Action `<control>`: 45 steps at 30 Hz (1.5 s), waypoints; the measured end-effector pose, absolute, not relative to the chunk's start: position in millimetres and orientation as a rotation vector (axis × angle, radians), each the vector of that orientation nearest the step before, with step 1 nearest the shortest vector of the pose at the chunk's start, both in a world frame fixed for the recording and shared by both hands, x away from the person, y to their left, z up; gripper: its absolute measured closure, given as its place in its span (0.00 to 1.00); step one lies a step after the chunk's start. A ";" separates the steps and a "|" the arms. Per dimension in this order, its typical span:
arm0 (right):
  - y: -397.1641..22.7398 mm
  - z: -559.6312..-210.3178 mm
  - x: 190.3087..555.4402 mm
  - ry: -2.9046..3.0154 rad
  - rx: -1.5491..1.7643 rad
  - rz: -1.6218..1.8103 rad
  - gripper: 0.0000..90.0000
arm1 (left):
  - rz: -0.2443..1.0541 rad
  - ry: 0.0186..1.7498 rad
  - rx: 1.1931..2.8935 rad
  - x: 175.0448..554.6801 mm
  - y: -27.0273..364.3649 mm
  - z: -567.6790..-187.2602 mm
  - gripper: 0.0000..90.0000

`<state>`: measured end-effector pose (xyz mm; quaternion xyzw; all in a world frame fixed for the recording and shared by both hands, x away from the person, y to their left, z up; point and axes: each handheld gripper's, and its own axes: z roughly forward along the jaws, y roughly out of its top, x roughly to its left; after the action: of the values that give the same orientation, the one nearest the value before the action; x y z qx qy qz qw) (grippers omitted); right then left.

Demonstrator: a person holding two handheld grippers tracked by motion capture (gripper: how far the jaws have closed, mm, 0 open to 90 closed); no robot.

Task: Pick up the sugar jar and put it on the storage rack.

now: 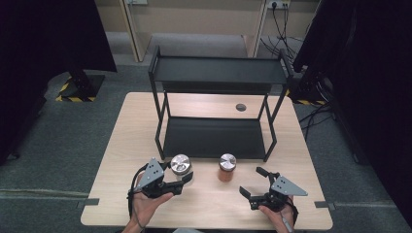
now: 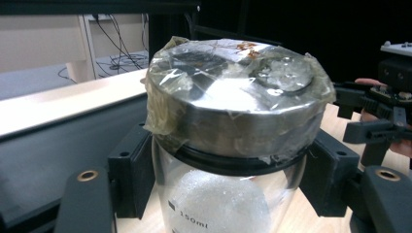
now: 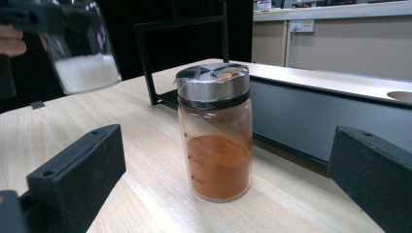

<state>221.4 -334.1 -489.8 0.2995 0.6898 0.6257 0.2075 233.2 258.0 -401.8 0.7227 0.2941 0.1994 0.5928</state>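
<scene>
Tongs first: we hold the left gripper clamped on a clear glass jar with a film-wrapped steel lid and white grains inside, its black pads pressed against the glass just below the lid. In the right gripper view that jar hangs tilted above the tabletop at the upper left. Our right gripper has its jaws spread wide with nothing between the pads; a second clear glass jar with a steel lid and orange-brown powder stands upright ahead of them, apart from both.

Behind both jars stands a black metal two-tier shelf rack, its lower shelf close to the table. It rests on a pale wood-grain table with a round cable hole towards the back. Grey carpet surrounds the table, with black curtains at both sides and cables by a wall socket at the far right.

On the held jar we read "150ml" printed beside a scale mark.
</scene>
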 end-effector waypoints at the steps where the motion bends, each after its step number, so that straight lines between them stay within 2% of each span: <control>1: -334.1 -489.8 221.4 1.920 0.834 1.742 0.00 | 0.465 0.681 1.682 234.0 257.7 -398.6 0.35; 24: -334.3 -491.3 222.3 1.914 0.846 1.752 0.00 | 0.418 0.623 1.678 276.8 255.8 -318.9 0.35; 45: -334.3 -491.7 222.5 1.912 0.847 1.755 0.00 | 0.435 0.617 1.713 304.6 244.3 -236.0 0.35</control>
<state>222.5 -334.3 -491.7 0.3037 0.6854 0.6294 0.2044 304.6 244.3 -236.0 0.7370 0.2656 0.1869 0.5928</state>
